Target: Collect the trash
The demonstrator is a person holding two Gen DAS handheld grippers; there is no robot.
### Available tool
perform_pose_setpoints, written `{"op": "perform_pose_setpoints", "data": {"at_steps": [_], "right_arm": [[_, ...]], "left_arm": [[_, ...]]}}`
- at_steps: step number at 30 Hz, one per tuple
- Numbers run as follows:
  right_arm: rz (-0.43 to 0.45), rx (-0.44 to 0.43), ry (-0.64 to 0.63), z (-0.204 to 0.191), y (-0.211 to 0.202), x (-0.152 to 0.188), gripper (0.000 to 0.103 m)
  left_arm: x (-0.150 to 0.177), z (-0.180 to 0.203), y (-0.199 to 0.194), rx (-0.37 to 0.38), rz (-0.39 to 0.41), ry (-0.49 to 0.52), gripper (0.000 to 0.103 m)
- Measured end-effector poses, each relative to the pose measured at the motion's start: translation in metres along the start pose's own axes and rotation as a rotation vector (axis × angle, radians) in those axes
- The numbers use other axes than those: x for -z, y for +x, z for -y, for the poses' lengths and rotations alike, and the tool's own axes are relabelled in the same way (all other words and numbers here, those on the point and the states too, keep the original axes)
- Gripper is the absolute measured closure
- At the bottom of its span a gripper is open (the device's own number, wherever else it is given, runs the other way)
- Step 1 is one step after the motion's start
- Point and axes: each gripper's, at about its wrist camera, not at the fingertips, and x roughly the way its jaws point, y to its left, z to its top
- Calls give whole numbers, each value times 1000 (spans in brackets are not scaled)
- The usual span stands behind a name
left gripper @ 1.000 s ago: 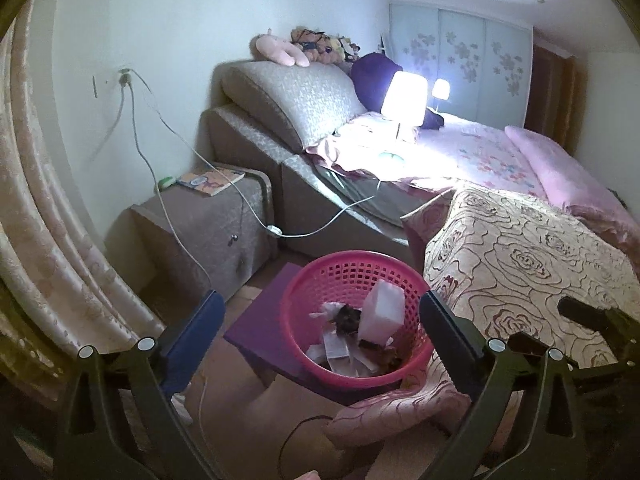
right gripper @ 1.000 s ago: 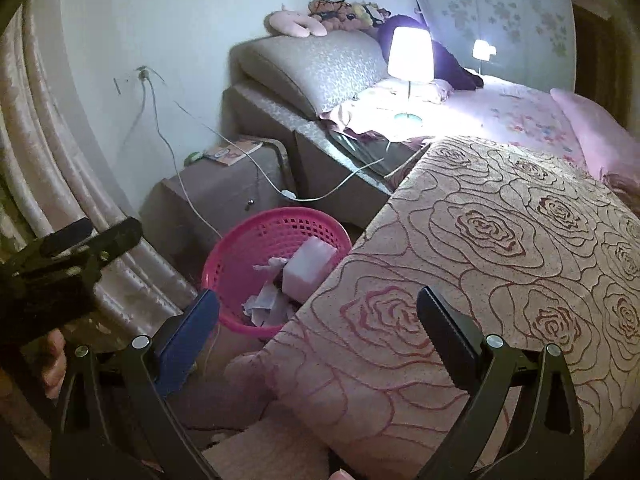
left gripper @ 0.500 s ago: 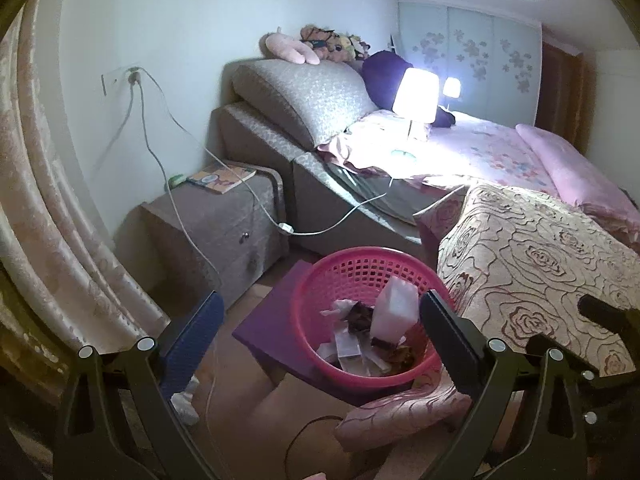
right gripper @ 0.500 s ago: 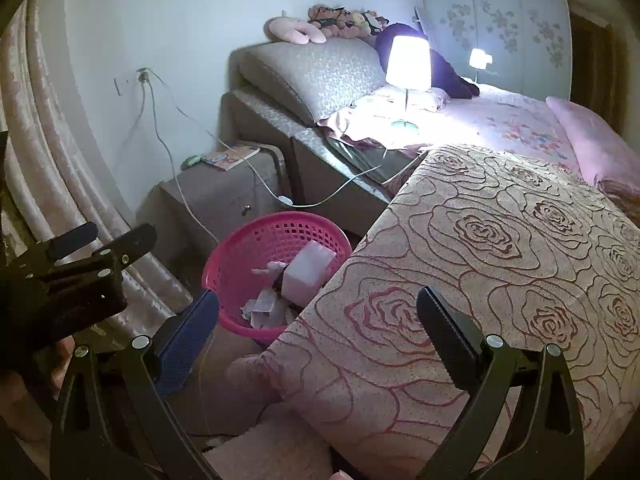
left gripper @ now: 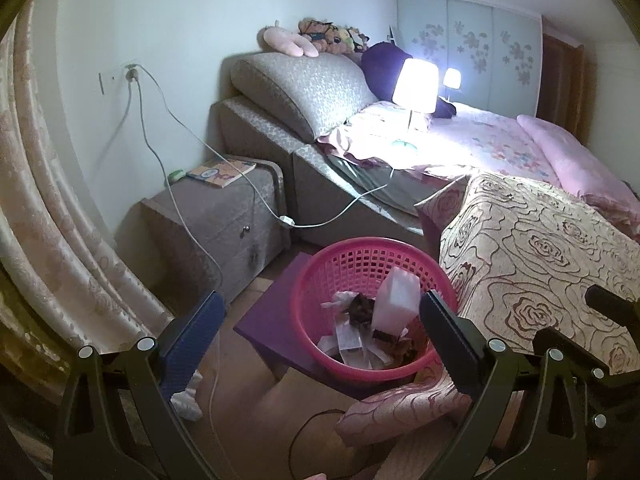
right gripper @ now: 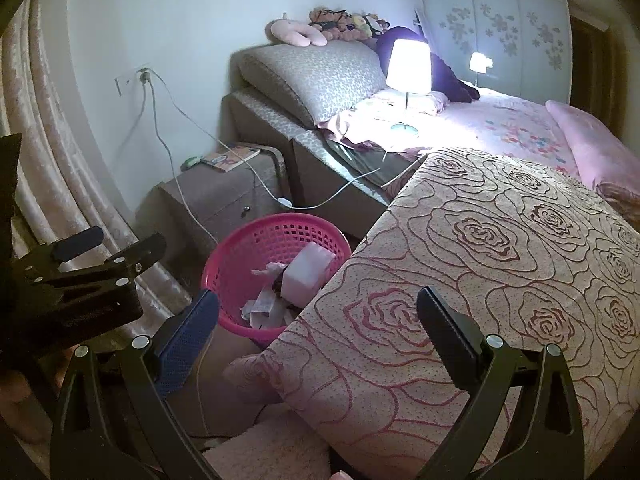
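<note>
Left wrist view: left tongs (left gripper: 320,320) spread wide, nothing between the fingers, hanging over the round pink plastic mesh basket (left gripper: 320,276). Basket set on a flat purple mat (left gripper: 276,312) on the floor, tight against the near corner of the bed under a beige rose-patterned bedspread (left gripper: 540,264). Inside the basket: a white rectangular carton (left gripper: 396,300) standing tilted, crumpled white paper scraps (left gripper: 348,338) and some dark brown bits (left gripper: 360,308). Small crumpled white wad (left gripper: 186,400) lying on the floor just beside the blue left fingertip. Grey fabric-covered bedside cabinet (left gripper: 224,220) against the wall, a thin colourful booklet (left gripper: 222,172) flat on its top. Lit white table lamp (left gripper: 414,88) standing on the bed near the grey padded headboard (left gripper: 304,88). White cable (left gripper: 168,168) draped from the wall socket across the cabinet.

Right wrist view: right tongs (right gripper: 318,316) likewise spread wide and empty, poised above the near edge of the bedspread, basket just to the left of it.
</note>
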Motion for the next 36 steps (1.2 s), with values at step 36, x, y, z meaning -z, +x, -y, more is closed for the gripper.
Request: {"op": "perform_pose_setpoints", "data": {"at_steps": [36], "right_arm": [[-9,-12,-22,-6,1,1,7]], "left_arm": [[3,-4,1,-11,-4,-2,9]]}}
